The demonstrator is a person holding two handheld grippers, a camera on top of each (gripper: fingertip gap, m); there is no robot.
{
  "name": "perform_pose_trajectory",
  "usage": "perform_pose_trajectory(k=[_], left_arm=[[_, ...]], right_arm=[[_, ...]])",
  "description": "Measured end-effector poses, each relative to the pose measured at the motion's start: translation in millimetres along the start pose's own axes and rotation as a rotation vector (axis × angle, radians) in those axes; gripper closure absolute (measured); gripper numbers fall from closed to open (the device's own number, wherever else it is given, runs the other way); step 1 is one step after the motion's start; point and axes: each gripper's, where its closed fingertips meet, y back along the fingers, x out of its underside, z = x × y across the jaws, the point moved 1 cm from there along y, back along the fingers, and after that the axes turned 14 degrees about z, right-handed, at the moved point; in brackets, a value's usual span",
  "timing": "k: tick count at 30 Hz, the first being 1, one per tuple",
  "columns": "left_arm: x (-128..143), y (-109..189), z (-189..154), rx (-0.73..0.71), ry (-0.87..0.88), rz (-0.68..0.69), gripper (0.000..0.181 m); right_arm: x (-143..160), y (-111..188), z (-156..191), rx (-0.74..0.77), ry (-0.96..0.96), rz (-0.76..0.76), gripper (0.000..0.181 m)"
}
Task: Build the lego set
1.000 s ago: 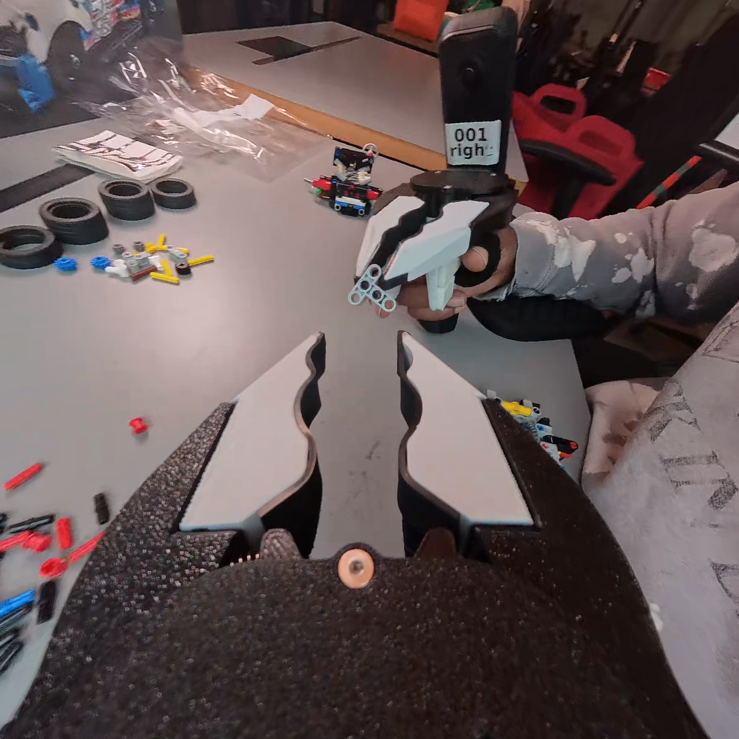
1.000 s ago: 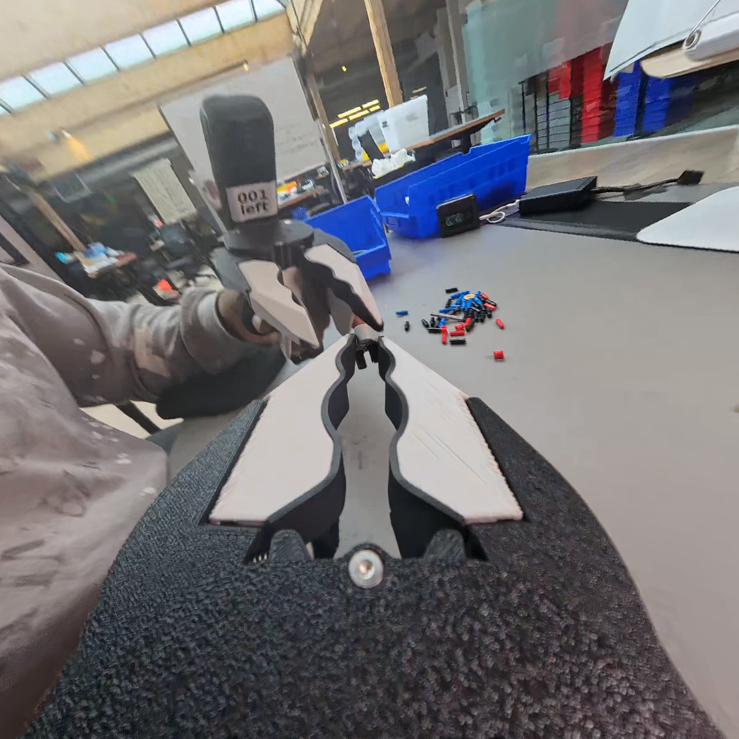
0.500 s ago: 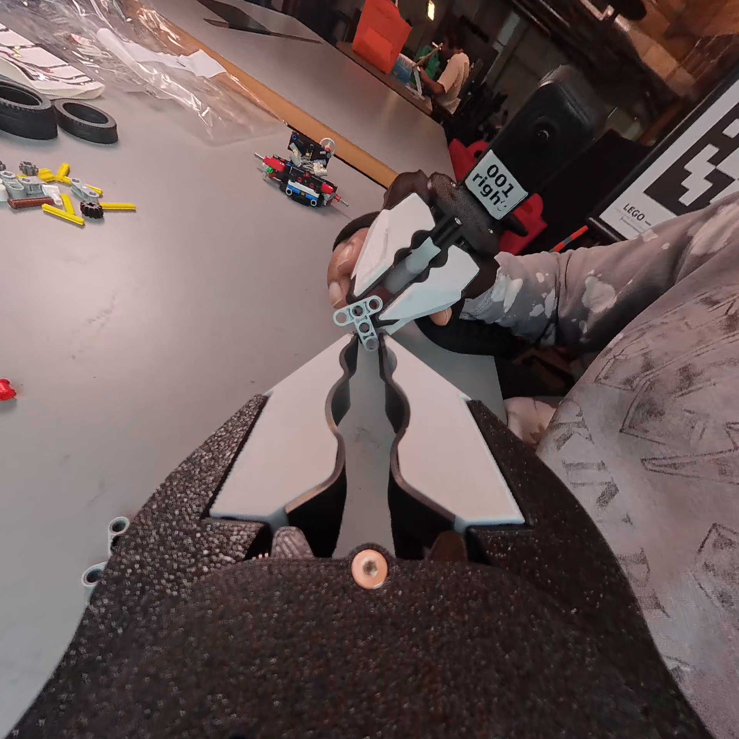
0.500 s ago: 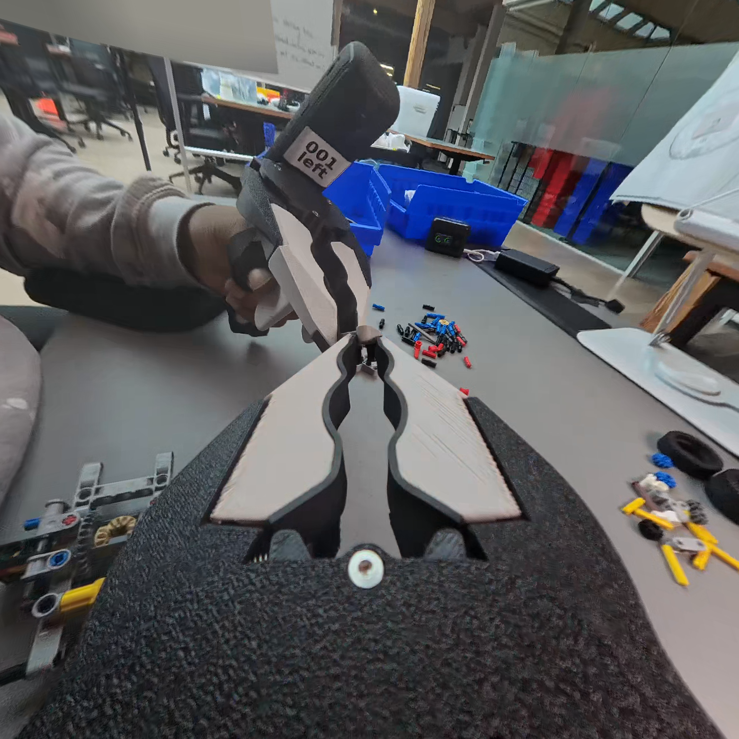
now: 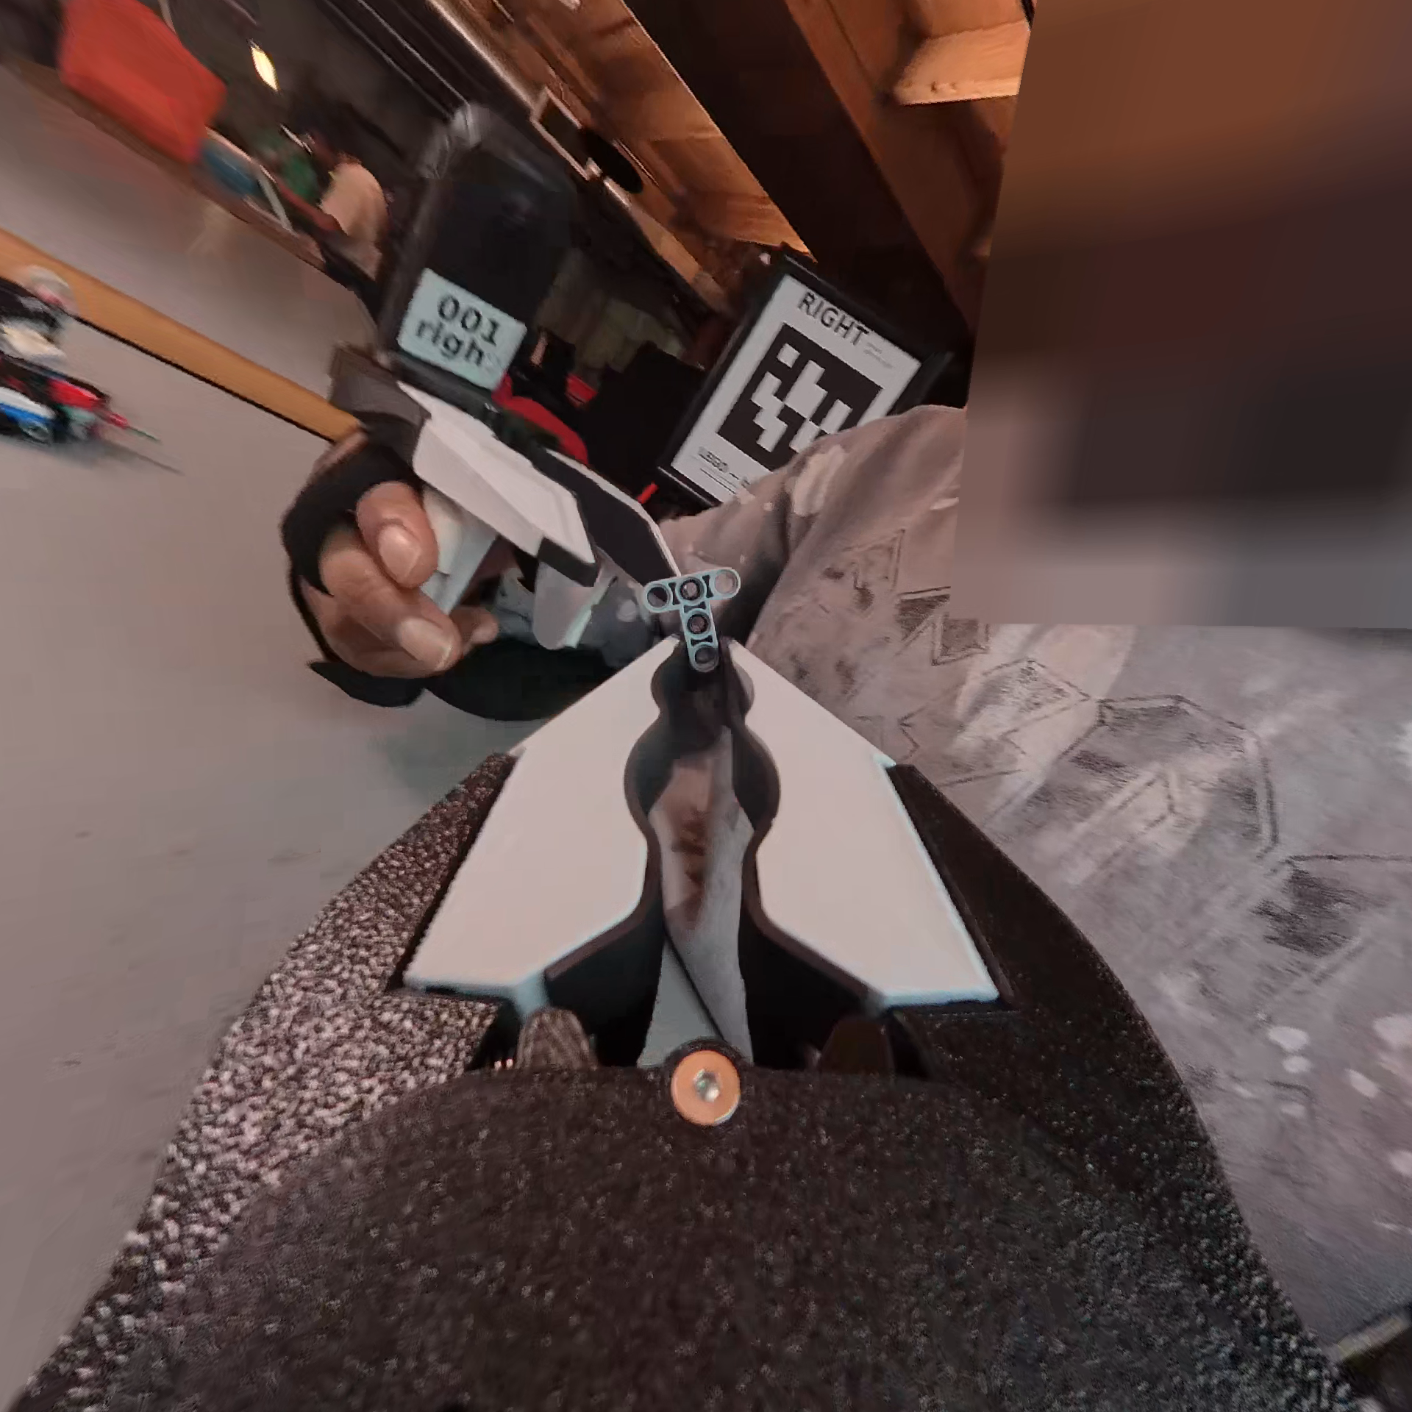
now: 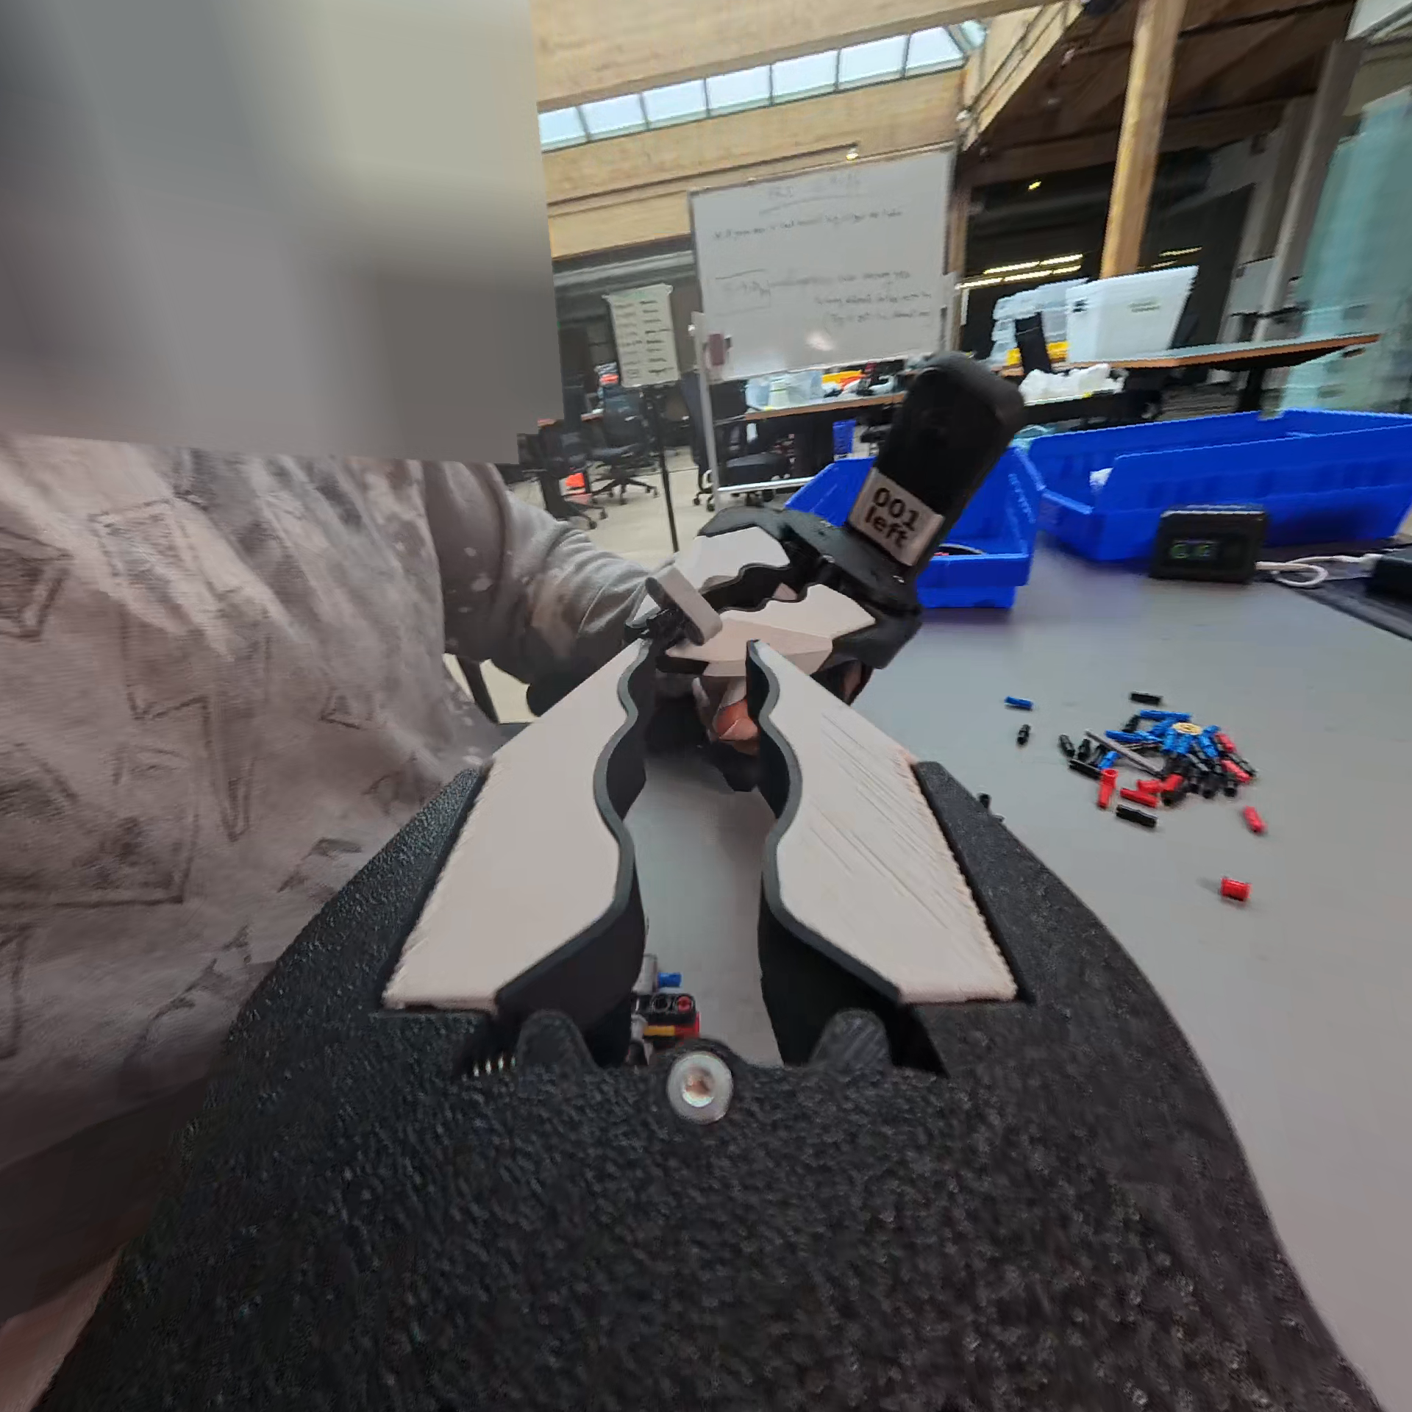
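left claw [image 5: 701, 663] clamped on the stem end of a small pale grey t-shaped lego beam [image 5: 694, 611]; the crossbar points up, clear of the tips, round holes facing the camera. the piece is held in the air above the desk [image 5: 153, 764], in front of the person's patterned grey top [image 5: 1070, 764].

right claw [image 6: 699, 657] stands with its tips apart, nothing between them. in the left wrist view it sits up and left of the beam, held by a hand [image 5: 382, 588] in a black fingerless glove, its near tip just beside the crossbar; cannot tell whether they touch.

in the right wrist view the left claw shows side-on past the right claw's tips, the beam seen edge-on as a pale slab [image 6: 682, 607] with a black bit beside it.

writing: each tool carries a pale sticker [image 5: 464, 336] on its black camera block, printed text on both, the other sticker [image 6: 892, 519] in the right wrist view. a framed sign with a black-and-white square marker [image 5: 802, 397] and printed lines stands behind the sleeve. a whiteboard [image 6: 821, 260] with handwriting stands far back; too faint to make out. no brand marks made out.

on the desk: heap of small blue, black and red pins [image 6: 1161, 764], 1 red piece [image 6: 1234, 888] apart from it. a part-built section [image 6: 665, 1008] shows in the gap at the right claw's base. blue bins [image 6: 1222, 474] and a small black device [image 6: 1207, 544] at the far edge. a blurred small assembly [image 5: 46, 405] at the left.
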Motion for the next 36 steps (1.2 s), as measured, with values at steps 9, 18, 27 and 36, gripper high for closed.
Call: perform_pose_trajectory(k=[9, 18, 27, 36], left_arm=[[31, -18, 0, 0.202, 0.289, 0.196, 0.175], [6, 50, 70, -0.627, -0.013, 0.111, 0.155], [18, 59, 82, -1.18, -0.594, 0.512, 0.17], [34, 57, 90, -1.181, -0.635, 0.629, 0.174]], right_arm=[[30, -15, 21, 0.055, 0.298, 0.267, 0.172], [47, 0, -70, 0.425, -0.154, 0.321, 0.173], [60, -24, -88, 0.384, -0.498, 0.358, 0.173], [76, -28, -86, 0.427, -0.436, 0.501, 0.173]])
